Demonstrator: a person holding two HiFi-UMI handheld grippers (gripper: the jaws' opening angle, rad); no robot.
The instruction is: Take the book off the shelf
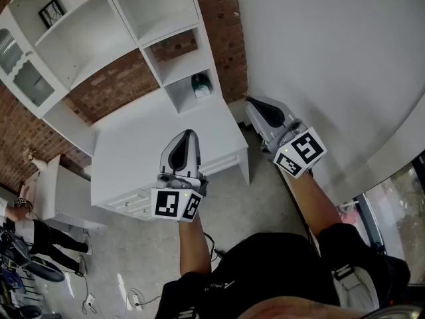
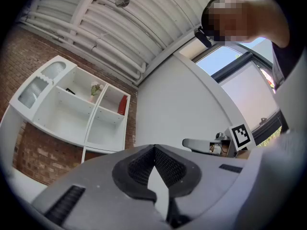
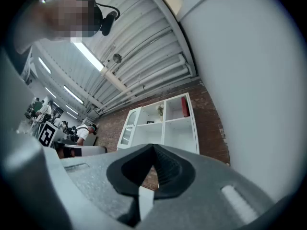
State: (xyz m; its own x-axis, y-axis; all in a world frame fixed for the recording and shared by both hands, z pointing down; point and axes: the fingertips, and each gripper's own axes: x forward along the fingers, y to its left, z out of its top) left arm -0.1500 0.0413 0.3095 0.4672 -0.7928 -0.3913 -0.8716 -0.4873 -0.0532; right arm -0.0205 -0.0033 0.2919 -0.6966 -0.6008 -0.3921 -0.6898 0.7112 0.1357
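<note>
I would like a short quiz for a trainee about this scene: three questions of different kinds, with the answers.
1. True or false: the left hand-held gripper holds the red book.
2. Where does the red book stand? A) on the floor B) in a compartment of the white shelf C) on a chair
3. Fill in: the wall behind the white shelf is made of ____.
Key: 1 false, its jaws are shut and empty; 2 B; 3 brick.

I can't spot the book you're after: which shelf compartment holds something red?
The top right compartment of the white shelf: the red book stands upright there. Its left neighbour holds a small plant instead.
</note>
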